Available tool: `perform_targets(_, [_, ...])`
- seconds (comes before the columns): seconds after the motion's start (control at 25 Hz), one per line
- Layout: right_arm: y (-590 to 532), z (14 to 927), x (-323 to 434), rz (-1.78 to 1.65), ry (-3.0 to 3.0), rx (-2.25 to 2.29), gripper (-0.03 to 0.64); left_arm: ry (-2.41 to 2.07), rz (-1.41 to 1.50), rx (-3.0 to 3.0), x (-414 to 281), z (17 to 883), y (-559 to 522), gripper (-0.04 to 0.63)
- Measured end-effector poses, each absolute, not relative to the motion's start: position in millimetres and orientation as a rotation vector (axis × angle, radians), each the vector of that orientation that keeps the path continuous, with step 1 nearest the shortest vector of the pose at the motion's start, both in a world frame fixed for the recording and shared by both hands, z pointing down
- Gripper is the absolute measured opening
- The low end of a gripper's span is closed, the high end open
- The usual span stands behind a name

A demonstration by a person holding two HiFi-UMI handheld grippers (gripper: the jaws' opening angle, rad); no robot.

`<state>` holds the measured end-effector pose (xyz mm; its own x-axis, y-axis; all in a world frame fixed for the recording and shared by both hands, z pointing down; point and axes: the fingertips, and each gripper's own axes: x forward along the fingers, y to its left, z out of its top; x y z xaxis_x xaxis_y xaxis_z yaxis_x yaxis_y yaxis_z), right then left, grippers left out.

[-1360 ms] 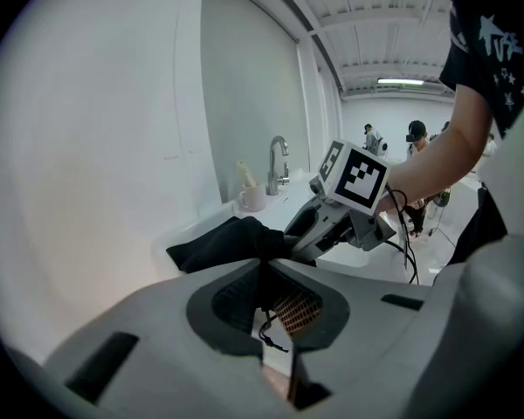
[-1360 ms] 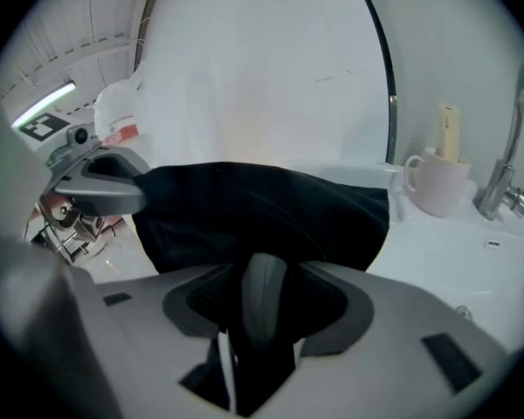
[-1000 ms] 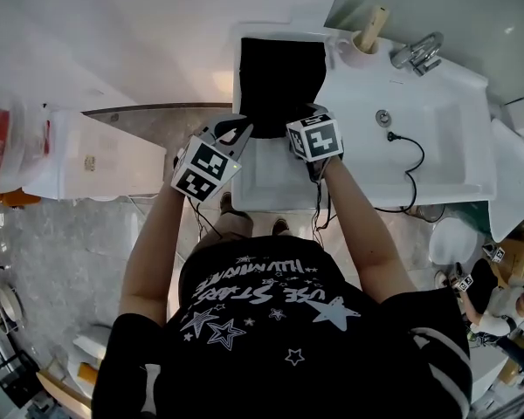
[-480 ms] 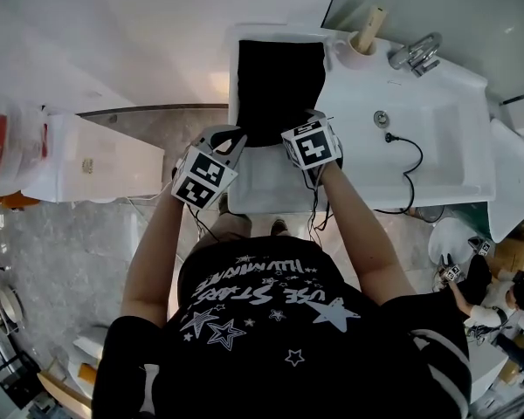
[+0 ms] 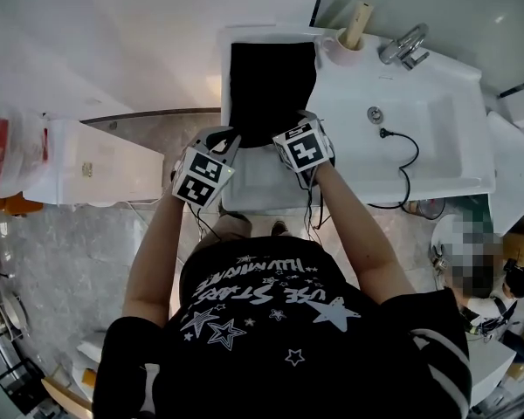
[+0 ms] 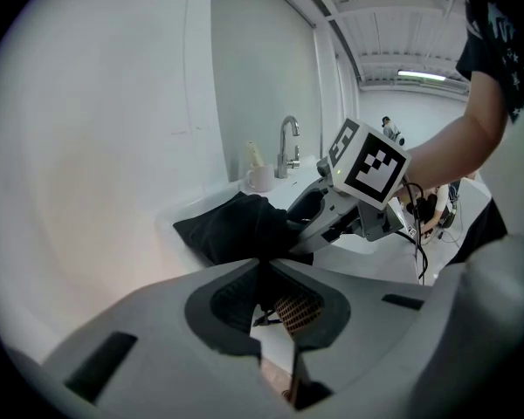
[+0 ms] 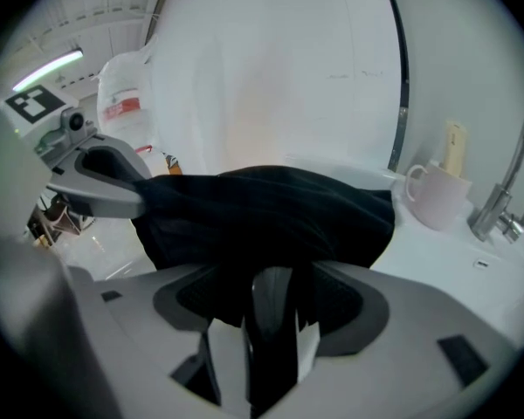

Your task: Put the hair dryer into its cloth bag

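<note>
So the black cloth bag point(image 5: 271, 77) is lying on the white sink counter point(image 5: 437, 160) in the upper middle of the head view. Its long axis runs up and down the frame, with the mouth at the lower end, right where both grippers are.

The left gripper point(image 6: 264, 267) has its jaws pinched together on the lower-left hem of the mouth, and you can see black cloth coming straight out of the tips. The right gripper point(image 7: 271, 273) sits at the lower-right of the mouth. Its jaws have just been opening and now stand wide apart, not squeezing anything.

Between them, half under the draped cloth, there's a grey rounded piece. I'm fairly sure that's the hair dryer point(image 7: 271, 311), probably its handle end, but the cloth hides the rest, so I can't say how deep it sits. The bag does look bulgy from the right gripper view.

What matters next, as I read it: the dryer is dead ahead of the right gripper and lined up with the bag's long axis, so that hand is the nearer one. Nudging it further in means pushing up-frame while the left keeps the hem pinned. A black cord point(image 5: 403, 160) trails over the basin at right — probably the dryer's.
</note>
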<state>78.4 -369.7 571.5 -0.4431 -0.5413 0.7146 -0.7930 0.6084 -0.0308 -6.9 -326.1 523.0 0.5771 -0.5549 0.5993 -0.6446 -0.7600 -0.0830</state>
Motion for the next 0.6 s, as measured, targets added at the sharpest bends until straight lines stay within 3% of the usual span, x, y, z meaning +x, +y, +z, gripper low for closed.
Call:
perform_targets(0.16, [-360.6,563.5,85.0,0.467,-2.197,1.053,0.322,-1.045,0.949,2.654,-4.8,522.6,-325.2,0.058])
perform_targets(0.32, [-345.4,550.5,104.3,0.455,-2.222,1.071,0.322,-1.089,0.947,2.645,-1.5,514.3,-321.8,0.144])
perform_targets(0.48, [-327.3,535.1,126.8,0.479,-2.278,1.111,0.319,-1.165,0.865,2.631,3.2,505.2,-313.1,0.279])
perform_targets(0.6, [-315.1,526.6,139.5,0.504,-2.326,1.140,0.301,-1.210,0.839,2.612,7.8,502.8,-300.2,0.298])
